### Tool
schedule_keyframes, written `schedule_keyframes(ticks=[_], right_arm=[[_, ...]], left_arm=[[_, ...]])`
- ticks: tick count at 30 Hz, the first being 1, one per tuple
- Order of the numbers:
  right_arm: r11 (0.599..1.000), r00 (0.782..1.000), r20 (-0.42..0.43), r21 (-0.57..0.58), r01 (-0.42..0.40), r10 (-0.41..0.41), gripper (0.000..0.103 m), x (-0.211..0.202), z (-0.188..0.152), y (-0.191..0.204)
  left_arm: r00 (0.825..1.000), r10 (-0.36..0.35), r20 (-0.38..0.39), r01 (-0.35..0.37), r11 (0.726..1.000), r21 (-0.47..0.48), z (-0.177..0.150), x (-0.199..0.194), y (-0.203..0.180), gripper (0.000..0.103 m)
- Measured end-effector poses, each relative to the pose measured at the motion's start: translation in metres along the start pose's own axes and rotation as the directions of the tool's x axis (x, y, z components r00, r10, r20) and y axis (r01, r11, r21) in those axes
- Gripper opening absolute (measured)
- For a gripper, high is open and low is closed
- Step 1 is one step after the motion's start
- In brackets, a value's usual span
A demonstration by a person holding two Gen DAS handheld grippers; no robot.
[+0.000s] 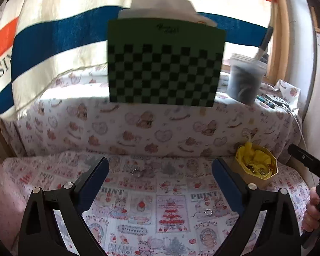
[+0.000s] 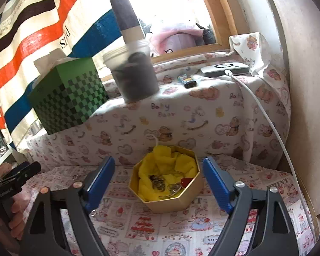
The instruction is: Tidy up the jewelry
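Note:
A gold octagonal box lined with yellow cloth holds several jewelry pieces; it also shows in the left wrist view at the right. My right gripper is open and empty, its blue fingers on either side of the box, just in front of it. My left gripper is open and empty above the printed cloth. A small ring lies on the cloth near its right finger. A clear jewelry piece lies farther ahead. Another small ring lies left of the right gripper.
A green checkered box and a clear tub of dark items stand on the raised cloth-covered ledge behind. A white device with cable and a lighter lie there too. A striped towel hangs at the back.

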State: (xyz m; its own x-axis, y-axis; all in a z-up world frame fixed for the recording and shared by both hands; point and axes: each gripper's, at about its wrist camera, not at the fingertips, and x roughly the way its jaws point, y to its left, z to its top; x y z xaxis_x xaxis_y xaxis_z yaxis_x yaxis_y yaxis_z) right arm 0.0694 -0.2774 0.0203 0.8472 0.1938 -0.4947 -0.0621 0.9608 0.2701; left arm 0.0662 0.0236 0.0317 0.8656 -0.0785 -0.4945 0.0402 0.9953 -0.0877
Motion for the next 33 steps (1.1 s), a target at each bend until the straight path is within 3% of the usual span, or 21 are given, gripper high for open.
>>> schedule_keyframes(ticks=[5,9,14,18,22,25,28,31,33], right_arm=[[1.000,1.000,-0.020,0.019,0.016,-0.015,0.086,0.005,-0.001,-0.005],[1.000,0.999,-0.033,0.015,0.027,-0.027,0.087,0.007,-0.002,-0.004],[0.999,0.998,-0.046,0.005,0.042,-0.041,0.087,0.009,-0.004,-0.001],[0.998,0.997,-0.052,-0.019,0.062,-0.063,0.087,0.011,-0.006,0.003],[0.998,0.996,-0.062,-0.022,0.059,-0.060,0.087,0.013,-0.006,0.003],[0.998,0.995,-0.070,-0.022,0.063,-0.065,0.087,0.015,-0.006,0.002],[0.998,0.994,-0.081,-0.023,0.066,-0.068,0.088,0.017,-0.007,0.002],[0.996,0.993,-0.090,-0.034,0.078,-0.081,0.088,0.019,-0.008,0.004],[0.996,0.992,-0.091,-0.038,0.081,-0.084,0.088,0.019,-0.009,0.004]], left_arm=[[0.999,0.006,-0.032,-0.007,1.000,-0.012,-0.005,0.009,0.003,0.097],[0.992,0.036,-0.125,-0.033,0.999,0.029,-0.012,0.024,-0.007,0.097],[0.979,-0.001,-0.203,0.013,0.998,0.059,-0.022,0.037,-0.019,0.097],[0.966,0.016,-0.257,0.007,0.996,0.089,-0.031,0.048,-0.026,0.097],[0.945,-0.056,-0.323,0.074,0.996,0.044,-0.036,0.058,-0.026,0.096],[0.926,-0.135,-0.352,0.142,0.990,-0.005,-0.038,0.060,-0.026,0.084],[0.908,-0.181,-0.379,0.200,0.980,0.011,-0.043,0.060,-0.038,0.070],[0.897,-0.190,-0.399,0.237,0.969,0.071,-0.050,0.060,-0.056,0.056],[0.899,-0.163,-0.406,0.218,0.971,0.093,-0.052,0.061,-0.062,0.050]])
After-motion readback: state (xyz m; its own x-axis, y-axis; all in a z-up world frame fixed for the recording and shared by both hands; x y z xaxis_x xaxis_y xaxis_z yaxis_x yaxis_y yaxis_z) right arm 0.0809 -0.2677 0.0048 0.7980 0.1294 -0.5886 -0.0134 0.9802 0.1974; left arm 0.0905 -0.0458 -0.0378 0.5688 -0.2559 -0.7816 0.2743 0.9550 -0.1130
